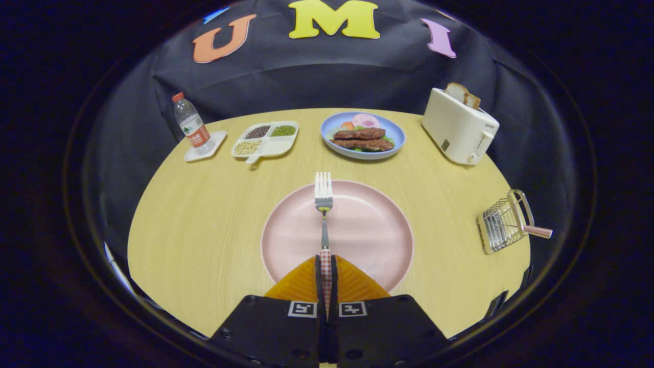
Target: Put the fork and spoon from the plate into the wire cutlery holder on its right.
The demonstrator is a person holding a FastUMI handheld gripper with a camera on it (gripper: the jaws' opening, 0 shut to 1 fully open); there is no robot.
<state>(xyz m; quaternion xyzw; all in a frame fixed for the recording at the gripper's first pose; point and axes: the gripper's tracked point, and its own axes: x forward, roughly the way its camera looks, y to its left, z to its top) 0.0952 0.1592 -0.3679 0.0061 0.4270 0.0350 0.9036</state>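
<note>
Gripper view: the gripper [325, 268] is closed on the checked handle of the fork [323, 204], both fingers pressing it, tines pointing ahead over the pink plate [368, 230]. Right of the plate stands the wire holder [503, 222], a checked handle poking from it. Beyond the plate sit a food dish [363, 134] and toaster [459, 128].

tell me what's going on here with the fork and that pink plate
The tool is shut on the fork by its checked handle, tines pointing away over the pink plate. The wire cutlery holder stands to the right with a checked handle already poking out of it.
</note>
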